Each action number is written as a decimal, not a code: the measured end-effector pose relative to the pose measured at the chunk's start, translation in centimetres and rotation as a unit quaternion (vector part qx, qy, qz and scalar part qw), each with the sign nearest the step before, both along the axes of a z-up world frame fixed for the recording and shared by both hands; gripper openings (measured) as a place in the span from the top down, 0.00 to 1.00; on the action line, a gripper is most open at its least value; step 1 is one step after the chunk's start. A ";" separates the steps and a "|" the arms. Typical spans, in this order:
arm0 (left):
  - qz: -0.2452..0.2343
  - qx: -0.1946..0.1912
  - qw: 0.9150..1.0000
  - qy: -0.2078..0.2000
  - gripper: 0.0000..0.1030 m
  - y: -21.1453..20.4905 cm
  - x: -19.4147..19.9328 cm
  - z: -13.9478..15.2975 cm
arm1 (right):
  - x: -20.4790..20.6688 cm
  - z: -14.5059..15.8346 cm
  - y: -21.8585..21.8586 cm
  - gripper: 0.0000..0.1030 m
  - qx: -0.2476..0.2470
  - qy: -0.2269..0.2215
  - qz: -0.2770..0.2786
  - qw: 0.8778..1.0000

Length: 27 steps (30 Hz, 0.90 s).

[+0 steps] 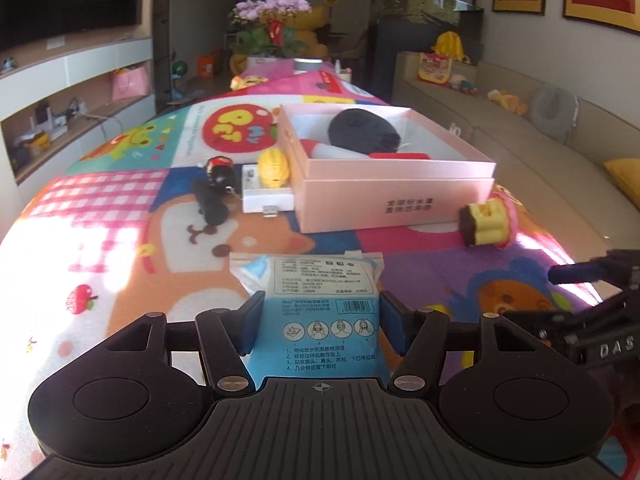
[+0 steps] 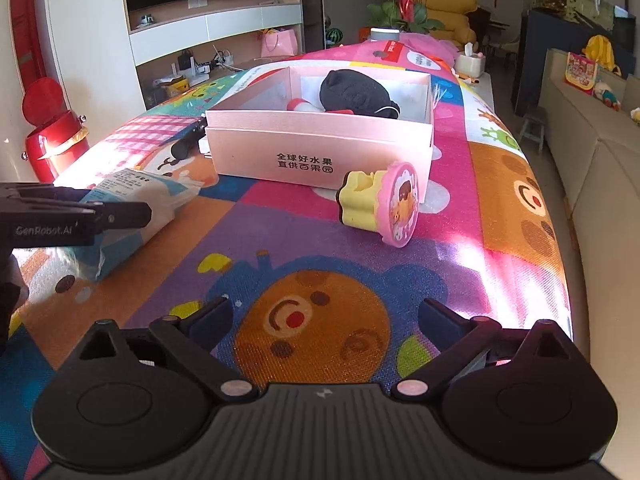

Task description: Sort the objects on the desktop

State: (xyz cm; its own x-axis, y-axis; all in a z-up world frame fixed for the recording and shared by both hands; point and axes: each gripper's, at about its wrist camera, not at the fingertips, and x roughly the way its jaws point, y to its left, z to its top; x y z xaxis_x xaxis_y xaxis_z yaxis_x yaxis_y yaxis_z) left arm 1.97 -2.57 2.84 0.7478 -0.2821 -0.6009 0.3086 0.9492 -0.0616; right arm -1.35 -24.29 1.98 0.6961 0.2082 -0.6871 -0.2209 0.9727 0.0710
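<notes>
Nearest: left gripper [image 1: 318,312] clamped on blue-white sachet pack [image 1: 316,300], pack resting on patterned bench cover [image 1: 120,248]. Right gripper [image 2: 326,320] spread wide, nothing between pads, above bear print. Farther: yellow-pink toy [image 2: 380,204] on its side just beside pink box [image 2: 320,148]. Inside box: dark bundle [image 2: 356,92], possibly cloth; red-white item partly hidden.

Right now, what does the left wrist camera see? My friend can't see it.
The left gripper has its jaws on either side of a blue and white plastic packet lying on a colourful cartoon tablecloth. Behind it sits an open pink cardboard box with a dark cloth bundle inside.
</notes>
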 end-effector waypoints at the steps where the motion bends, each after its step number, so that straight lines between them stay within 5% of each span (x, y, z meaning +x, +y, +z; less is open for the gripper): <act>1: -0.002 -0.003 1.000 -0.002 0.26 -0.2 -0.2 -0.1 | 0.0 0.2 -0.4 0.04 0.011 -0.006 -0.013 1.000; 4: 0.011 -0.021 1.000 -0.009 0.05 0.0 -0.6 -0.3 | 0.4 1.5 -2.1 0.04 0.050 -0.040 -0.046 0.997; 7: 0.027 -0.043 0.999 -0.002 0.05 0.9 -0.6 -0.6 | 2.1 2.1 -3.0 0.07 0.066 -0.058 -0.058 0.994; 16: 0.047 -0.065 0.996 0.024 0.01 2.5 -0.8 -1.9 | 7.7 0.0 -3.9 0.43 0.131 -0.006 -0.087 0.988; 19: 0.041 -0.075 0.996 0.023 0.00 2.7 -0.9 -2.0 | 6.6 1.0 -2.8 0.45 0.092 -0.019 -0.060 0.994; 22: 0.041 -0.077 0.996 0.021 0.00 2.8 -0.9 -2.0 | 4.5 2.4 -0.4 0.55 -0.020 -0.054 -0.007 0.998; 27: 0.042 -0.085 0.995 0.020 0.00 2.9 -0.9 -2.1 | 0.7 1.3 3.4 0.59 -0.191 -0.099 0.072 0.974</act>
